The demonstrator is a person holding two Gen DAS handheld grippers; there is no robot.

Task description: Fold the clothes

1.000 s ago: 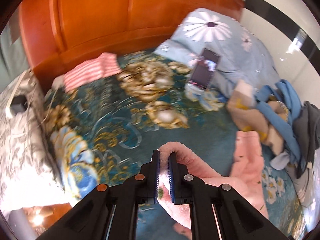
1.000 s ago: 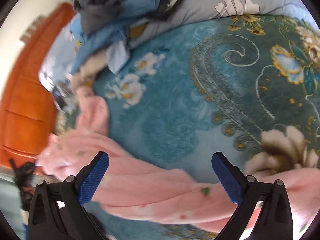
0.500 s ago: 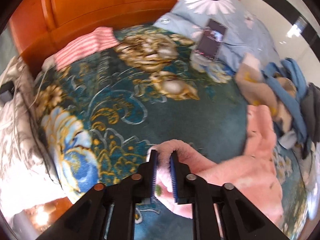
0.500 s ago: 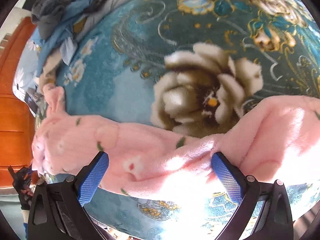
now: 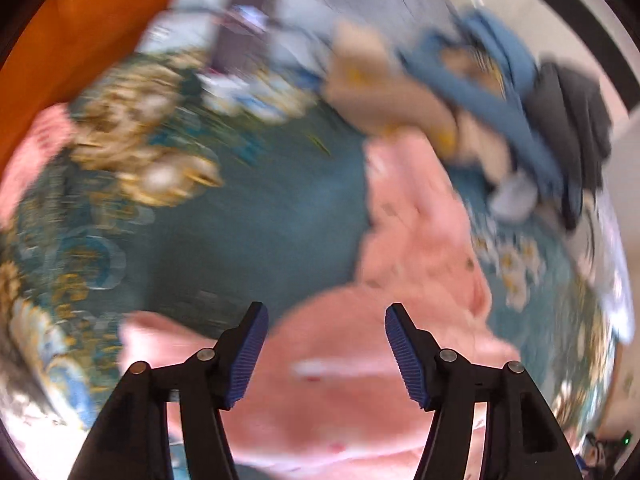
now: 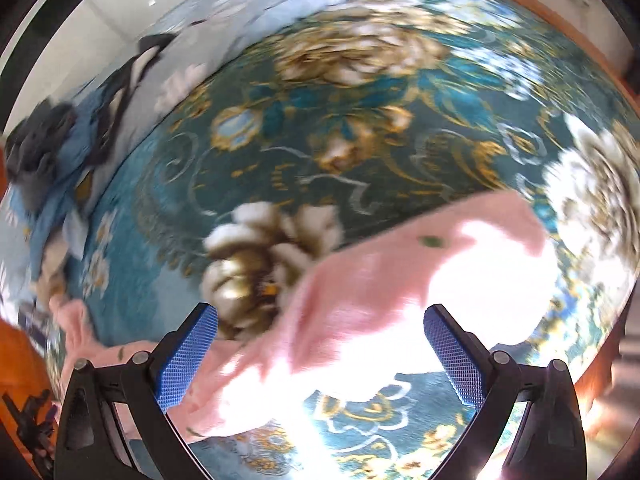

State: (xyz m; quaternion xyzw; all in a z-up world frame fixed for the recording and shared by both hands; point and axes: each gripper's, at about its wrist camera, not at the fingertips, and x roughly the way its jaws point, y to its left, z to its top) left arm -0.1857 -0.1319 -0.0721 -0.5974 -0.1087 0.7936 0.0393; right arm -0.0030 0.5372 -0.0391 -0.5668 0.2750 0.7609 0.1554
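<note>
A fluffy pink garment [image 5: 404, 248] lies spread on the teal floral bedspread [image 5: 248, 216]. My left gripper [image 5: 324, 350] hovers over its near part, jaws opening, pads apart with nothing pressed between them. The left wrist view is blurred by motion. In the right wrist view the same pink garment [image 6: 384, 280] lies below my right gripper [image 6: 320, 356], which stands wide open above the cloth, not touching it. Bright sunlight washes out part of the cloth there.
A heap of blue, beige and dark grey clothes [image 5: 512, 92] sits at the far side of the bed, seen also as the clothes heap [image 6: 52, 152]. An orange wooden headboard [image 5: 80, 28] borders the bed. A pale blue floral pillow [image 5: 320, 4] lies beyond the bedspread.
The left gripper, shut on a fold of pink cloth, has let go and opened while swinging right over the garment. The right gripper stayed open and moved along the pink cloth.
</note>
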